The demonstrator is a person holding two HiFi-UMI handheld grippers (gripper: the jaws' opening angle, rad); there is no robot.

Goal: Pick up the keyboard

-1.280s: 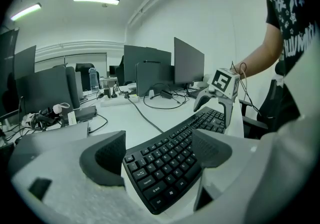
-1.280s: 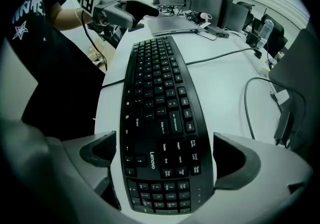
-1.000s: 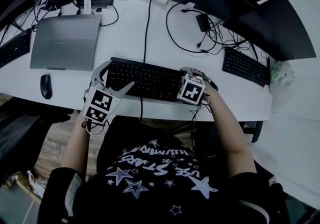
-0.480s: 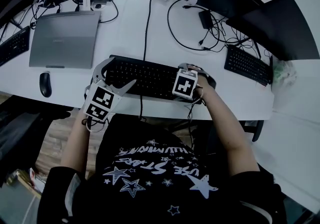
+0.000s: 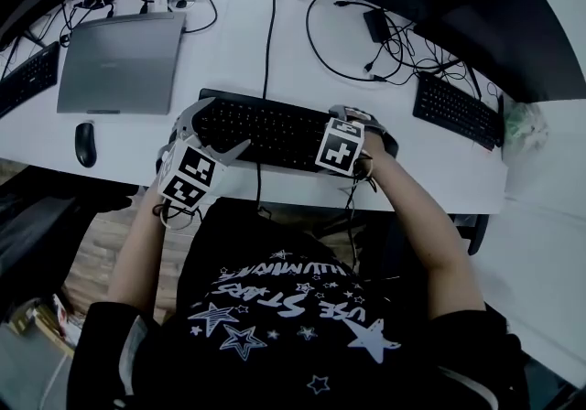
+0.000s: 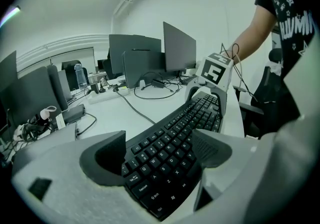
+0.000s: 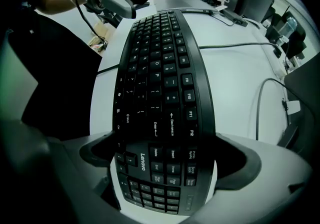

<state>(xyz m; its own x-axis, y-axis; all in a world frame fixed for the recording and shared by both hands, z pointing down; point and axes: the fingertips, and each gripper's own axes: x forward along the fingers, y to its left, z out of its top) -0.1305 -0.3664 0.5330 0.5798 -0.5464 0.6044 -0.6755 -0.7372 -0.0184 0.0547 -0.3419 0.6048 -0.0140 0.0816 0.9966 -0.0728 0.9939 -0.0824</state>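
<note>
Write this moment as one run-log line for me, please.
phase: grasp | left gripper: shut on black plastic keyboard, left end | right gripper: shut on right end | lift: not evident

The head view looks steeply down on the bench [image 5: 229, 60] from above. The left hand-held gripper [image 5: 216, 130] view sits low and close at one end of the keyboard [image 5: 270, 132], facing along it; the right hand-held gripper [image 5: 352, 129] view faces back from the other. All share the keyboard.

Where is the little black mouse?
In the head view, the mouse lies at the desk's left, near its front edge, just below the closed laptop.
</note>
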